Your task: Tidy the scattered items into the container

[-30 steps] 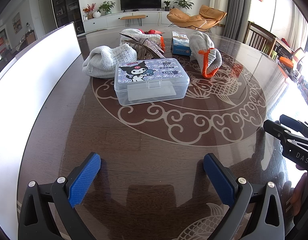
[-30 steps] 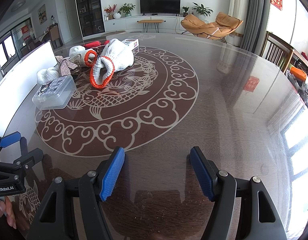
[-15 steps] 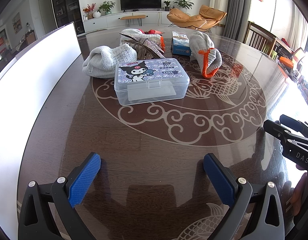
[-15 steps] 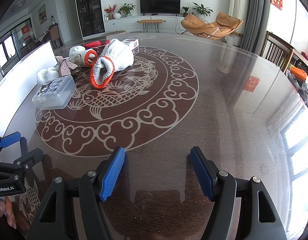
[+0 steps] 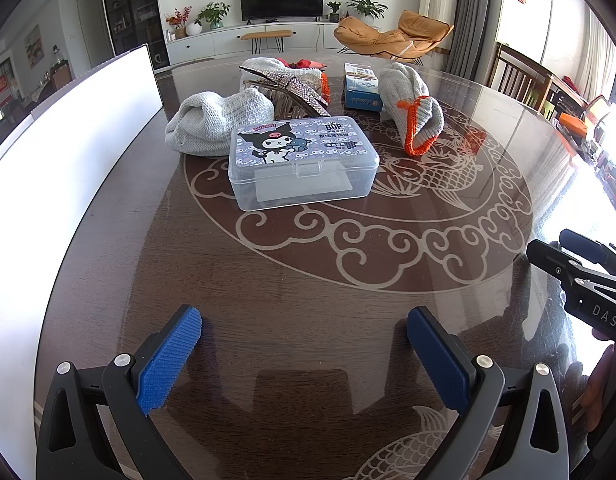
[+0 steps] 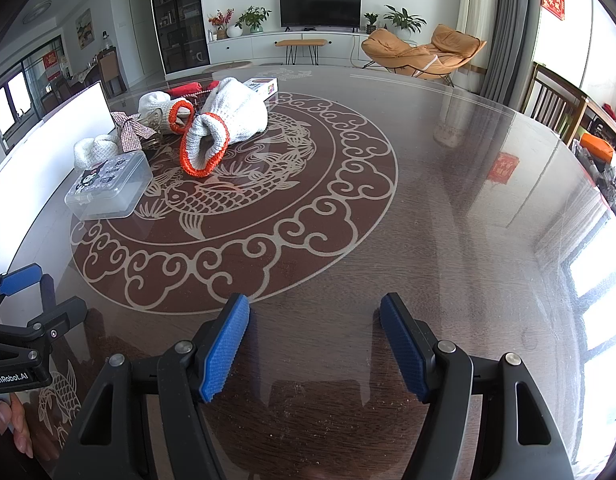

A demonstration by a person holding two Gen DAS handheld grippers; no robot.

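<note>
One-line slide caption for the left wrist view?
Open left gripper hovers before a clear plastic cartoon-lidded box and grey orange-cuffed knit gloves.

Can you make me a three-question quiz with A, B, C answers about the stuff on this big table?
1. Where is the clear plastic box?
A. In front of the folded white knit cloth
B. On the orange chair
C. Between the fingers

2. What colour is the cuff of the white glove?
A. Green
B. Orange
C. Black

3. How is the left gripper?
A. Shut on the glove
B. Shut on the box
C. Open, holding nothing

Answers:
1. A, the box sits on the table just in front of the cloth.
2. B, an orange rim rings the glove's opening.
3. C, its blue fingers stand wide apart over bare table.
</note>
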